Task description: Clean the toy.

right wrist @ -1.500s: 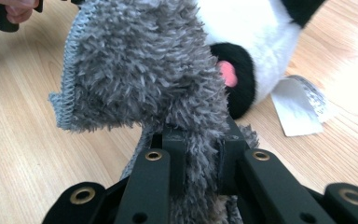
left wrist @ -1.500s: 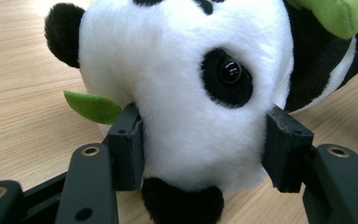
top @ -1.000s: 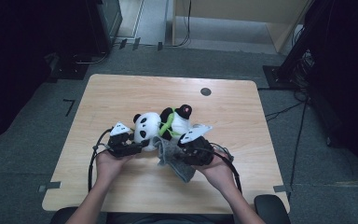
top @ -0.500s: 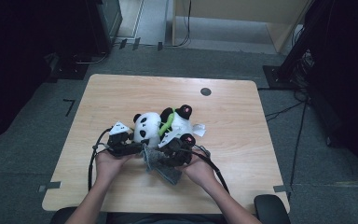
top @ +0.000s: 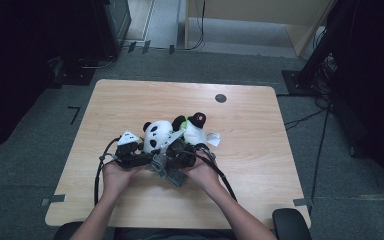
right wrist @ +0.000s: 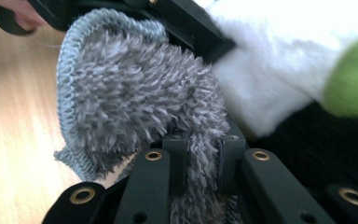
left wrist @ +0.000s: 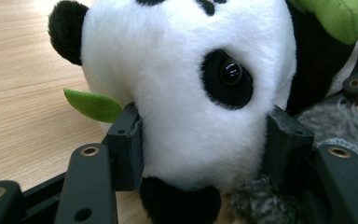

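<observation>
The left gripper (left wrist: 200, 154) clamps the black-and-white plush panda toy (left wrist: 186, 93) by its head. The right gripper (right wrist: 200, 154) pinches the shaggy grey microfibre cloth (right wrist: 140, 93) just beside the panda — nearer the person.

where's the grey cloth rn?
High view: the grey cloth is at the table's near edge, pinched in the right tool, just below the panda's head.

Plush panda (top: 159, 136) on its side, fuzzy grey cloth (top: 168, 170) seemingly against it.

Wooden table (top: 130, 100) on grey carpet (top: 40, 120) (dim surroundings).
</observation>
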### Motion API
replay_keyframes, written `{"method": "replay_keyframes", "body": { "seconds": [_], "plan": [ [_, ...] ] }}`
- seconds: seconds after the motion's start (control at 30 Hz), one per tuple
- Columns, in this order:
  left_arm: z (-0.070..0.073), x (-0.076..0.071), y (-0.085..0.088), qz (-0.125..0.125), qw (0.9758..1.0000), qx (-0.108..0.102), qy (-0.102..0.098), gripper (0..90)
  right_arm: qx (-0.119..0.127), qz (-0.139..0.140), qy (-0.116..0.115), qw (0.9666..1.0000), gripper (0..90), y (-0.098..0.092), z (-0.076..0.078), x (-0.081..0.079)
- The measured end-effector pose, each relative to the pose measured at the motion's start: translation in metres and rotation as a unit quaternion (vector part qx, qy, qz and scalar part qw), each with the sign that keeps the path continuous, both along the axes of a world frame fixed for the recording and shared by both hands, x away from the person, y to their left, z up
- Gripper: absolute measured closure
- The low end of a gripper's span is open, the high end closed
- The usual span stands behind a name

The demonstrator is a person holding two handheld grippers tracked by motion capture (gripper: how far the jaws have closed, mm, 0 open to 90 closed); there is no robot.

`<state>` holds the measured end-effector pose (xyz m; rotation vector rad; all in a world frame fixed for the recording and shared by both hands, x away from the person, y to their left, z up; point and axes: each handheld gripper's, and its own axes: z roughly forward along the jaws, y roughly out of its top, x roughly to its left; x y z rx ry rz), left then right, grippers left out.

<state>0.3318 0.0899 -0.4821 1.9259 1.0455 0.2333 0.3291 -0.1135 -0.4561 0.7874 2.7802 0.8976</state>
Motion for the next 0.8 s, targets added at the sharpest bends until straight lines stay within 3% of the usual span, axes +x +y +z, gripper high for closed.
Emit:
{"method": "replay_keyframes", "body": {
  "seconds": [0.23,0.5,0.8],
  "plan": [
    [0.0,0.001,0.0,-0.001,1.0,-0.001,0.0,40.0,-0.012,-0.023,-0.016,0.9995,79.0,-0.019,0.005,-0.001],
    [0.0,0.001,0.001,-0.002,1.0,-0.004,0.002,40.0,0.0,-0.043,-0.012,0.999,79.1,-0.039,0.01,-0.005],
    [-0.001,0.001,0.001,-0.004,1.0,-0.001,0.001,40.0,0.011,-0.06,-0.025,0.9978,79.0,-0.063,0.019,-0.012]
  ]
}}
